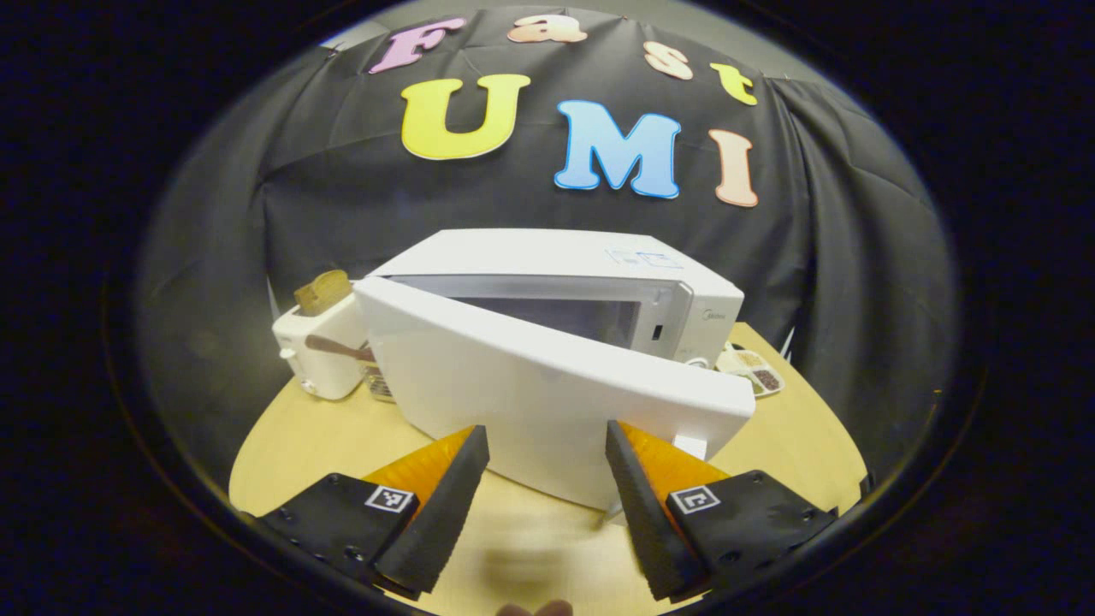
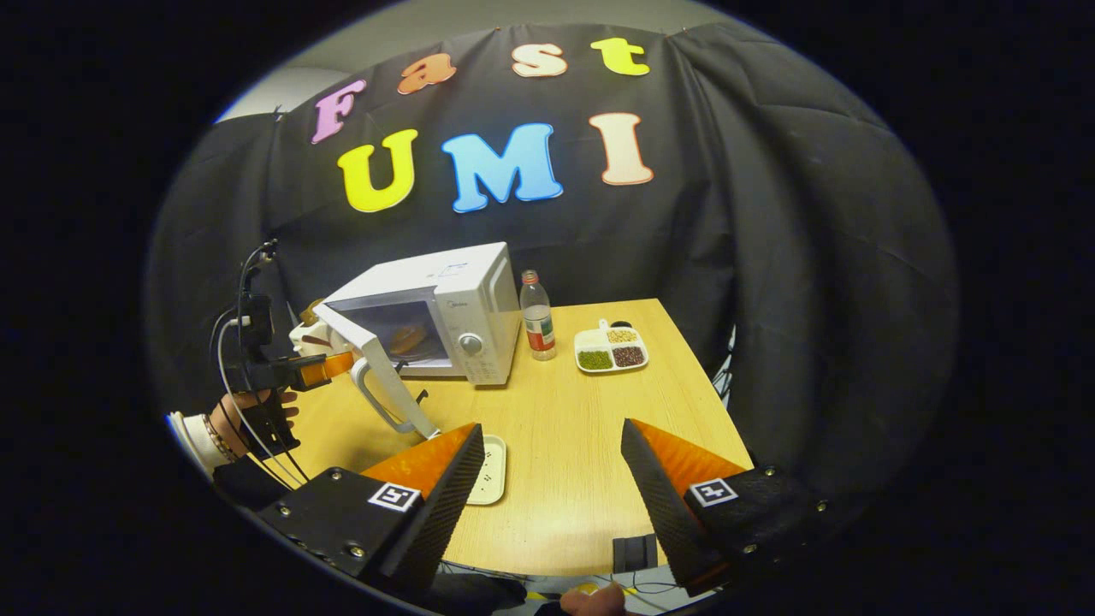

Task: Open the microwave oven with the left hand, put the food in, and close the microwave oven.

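Both left gripper (image 1: 547, 441) fingers face the half-open microwave door (image 1: 547, 402).

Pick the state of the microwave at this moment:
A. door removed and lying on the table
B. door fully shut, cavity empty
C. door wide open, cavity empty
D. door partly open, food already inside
D: in the right gripper view the microwave has its door swung partway out, and a brownish food item sits in the cavity; the left gripper is at the door's outer face.
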`<state>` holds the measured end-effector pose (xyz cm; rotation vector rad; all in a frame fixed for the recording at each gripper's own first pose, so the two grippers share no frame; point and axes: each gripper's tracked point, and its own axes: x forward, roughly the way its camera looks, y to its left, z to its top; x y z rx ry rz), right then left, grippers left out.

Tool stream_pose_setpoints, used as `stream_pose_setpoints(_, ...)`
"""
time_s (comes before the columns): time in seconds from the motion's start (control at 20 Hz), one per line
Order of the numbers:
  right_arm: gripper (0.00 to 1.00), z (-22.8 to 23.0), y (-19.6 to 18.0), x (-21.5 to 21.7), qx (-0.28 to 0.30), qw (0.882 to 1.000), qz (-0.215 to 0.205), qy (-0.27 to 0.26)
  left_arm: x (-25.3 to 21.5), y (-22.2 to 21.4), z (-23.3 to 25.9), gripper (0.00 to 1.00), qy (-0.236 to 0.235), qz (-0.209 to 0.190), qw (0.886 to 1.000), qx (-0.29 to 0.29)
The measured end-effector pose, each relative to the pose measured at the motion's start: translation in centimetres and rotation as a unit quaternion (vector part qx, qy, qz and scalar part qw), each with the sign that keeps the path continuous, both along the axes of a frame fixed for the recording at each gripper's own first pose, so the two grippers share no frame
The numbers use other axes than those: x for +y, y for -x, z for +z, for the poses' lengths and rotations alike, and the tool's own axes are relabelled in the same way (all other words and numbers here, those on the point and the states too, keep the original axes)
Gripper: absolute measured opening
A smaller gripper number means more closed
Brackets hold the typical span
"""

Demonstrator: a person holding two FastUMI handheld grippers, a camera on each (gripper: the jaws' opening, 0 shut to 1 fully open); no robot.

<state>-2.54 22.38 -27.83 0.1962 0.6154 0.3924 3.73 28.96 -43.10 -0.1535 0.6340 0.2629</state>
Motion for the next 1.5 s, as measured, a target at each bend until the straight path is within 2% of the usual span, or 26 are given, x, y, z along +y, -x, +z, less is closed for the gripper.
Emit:
stream_pose_setpoints(0.05, 0.98, 0.1, -0.3, 0.7, 0.006, 1.0, -0.008, 0.001, 0.2, -0.7, -0.7, 0.99, 0.002, -0.007, 1.0, -0.001)
stream_pose_setpoints(0.2, 0.98, -0.4, -0.7, 2.0, 0.034, 0.999, -0.023, 0.004, 0.4, -3.0, -1.5, 0.99, 0.009, -0.026, 1.0, -0.009)
stream_pose_setpoints(0.3, 0.99, -0.1, -1.3, 2.2, 0.032, 0.999, -0.039, 0.012, 0.7, -4.9, -2.0, 0.89, 0.012, -0.041, 0.999, -0.016)
stream_pose_setpoints(0.4, 0.98, -0.3, -1.5, 1.8, 0.033, 0.998, -0.053, 0.028, 0.9, -6.8, -1.9, 0.89, 0.007, -0.057, 0.998, -0.025)
stream_pose_setpoints(0.45, 0.98, -0.8, -1.3, 1.7, 0.04, 0.997, -0.057, 0.035, 1.2, -7.8, -2.2, 0.94, 0.001, -0.061, 0.998, -0.026)
stream_pose_setpoints(0.5, 0.98, -1.1, -1.2, 1.7, 0.046, 0.996, -0.061, 0.037, 1.3, -8.7, -2.3, 0.88, 0.0, -0.067, 0.997, -0.029)
stream_pose_setpoints(0.55, 0.98, -1.4, -1.2, 1.8, 0.052, 0.996, -0.063, 0.04, 1.6, -9.4, -2.5, 0.89, -0.003, -0.069, 0.997, -0.031)
stream_pose_setpoints(0.6, 0.98, -1.5, -1.1, 1.7, 0.057, 0.995, -0.066, 0.042, 2.2, -10.2, -2.4, 0.89, -0.009, -0.066, 0.997, -0.036)
stream_pose_setpoints(0.75, 0.98, -1.7, -1.0, 2.5, 0.06, 0.995, -0.061, 0.047, 2.4, -10.5, -3.3, 0.9, 0.022, -0.044, 0.998, -0.038)
stream_pose_setpoints(0.9, 0.99, -1.8, -0.9, 3.3, 0.055, 0.996, -0.043, 0.055, 3.1, -10.4, -5.4, 0.89, 0.057, 0.007, 0.998, -0.005)
stream_pose_setpoints(0.95, 0.98, -1.9, -0.6, 3.6, 0.057, 0.996, -0.036, 0.054, 3.2, -11.3, -5.2, 0.89, 0.07, 0.017, 0.997, -0.01)
stream_pose_setpoints(1.05, 0.98, -1.4, -0.3, 3.9, 0.052, 0.997, -0.02, 0.049, 1.7, -11.1, -6.6, 0.88, 0.108, 0.017, 0.994, 0.029)
stream_pose_setpoints(1.15, 0.98, -1.0, 0.2, 3.9, 0.045, 0.998, -0.009, 0.047, 1.2, -11.2, -6.1, 0.9, 0.098, 0.006, 0.994, 0.04)
stream_pose_setpoints(1.25, 0.98, -0.2, 0.6, 3.6, 0.028, 0.999, 0.002, 0.041, 0.8, -11.4, -3.1, 0.89, 0.083, -0.008, 0.996, 0.006)
stream_pose_setpoints(1.4, 0.98, 0.6, 0.8, 2.6, 0.01, 0.999, 0.024, 0.027, -1.3, -7.6, 0.5, 0.89, 0.076, -0.013, 0.997, 0.003)
stream_pose_setpoints(1.5, 0.98, 1.6, 0.3, 1.2, -0.01, 0.999, 0.041, 0.024, -2.8, -3.9, 2.4, 0.89, 0.077, -0.002, 0.997, 0.005)
